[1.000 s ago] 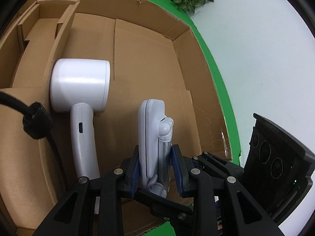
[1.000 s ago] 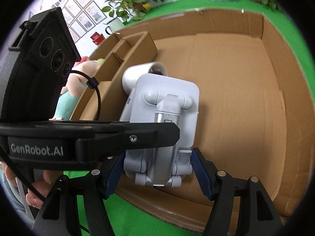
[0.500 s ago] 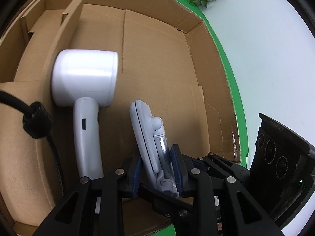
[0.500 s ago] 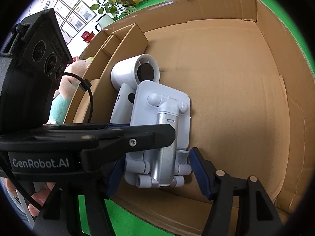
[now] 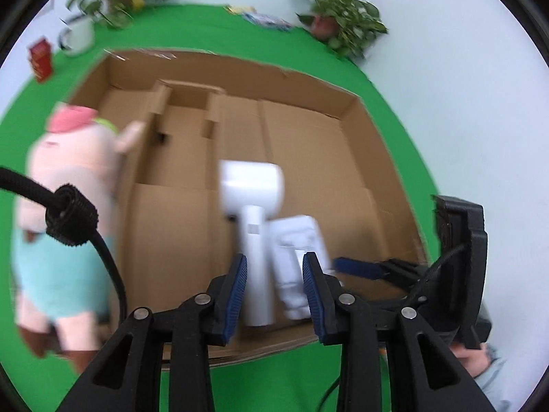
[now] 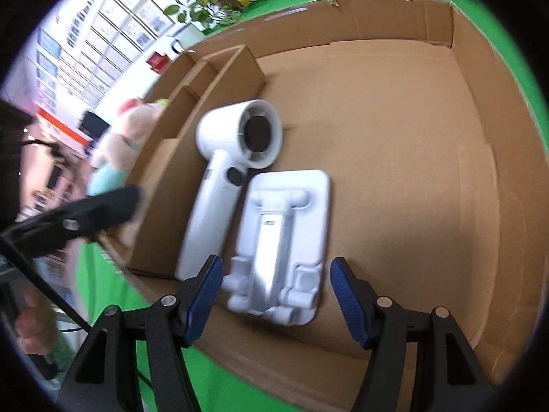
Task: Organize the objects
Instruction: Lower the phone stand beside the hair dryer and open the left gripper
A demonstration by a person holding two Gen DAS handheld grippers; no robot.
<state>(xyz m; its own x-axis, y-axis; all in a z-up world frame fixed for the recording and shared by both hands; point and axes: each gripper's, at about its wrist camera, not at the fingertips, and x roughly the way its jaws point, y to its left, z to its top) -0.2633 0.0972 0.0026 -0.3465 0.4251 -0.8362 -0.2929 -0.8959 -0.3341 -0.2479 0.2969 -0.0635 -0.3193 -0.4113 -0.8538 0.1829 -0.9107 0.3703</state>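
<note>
Now that my left hand-held gripper point(image 5: 274, 285) has let go, its jaws opening and empty, the stand point(image 6: 284, 237) lies flat in the box point(image 6: 394, 110) beside the dryer point(image 6: 233, 161). My right hand-held gripper point(image 6: 274, 295) stays spread around it, untouching; that item looks placed.

hair dryer point(image 6: 219, 185): white | phone stand point(image 6: 284, 240): white | box point(image 6: 411, 137): brown | counter point(image 5: 240, 31): green | plush toy point(image 5: 68, 178): pink, teal

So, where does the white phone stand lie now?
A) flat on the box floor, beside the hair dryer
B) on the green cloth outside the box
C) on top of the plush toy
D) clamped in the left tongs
A: the phone stand lies flat on the cardboard box floor beside the hair dryer, no pads touching it.
</note>
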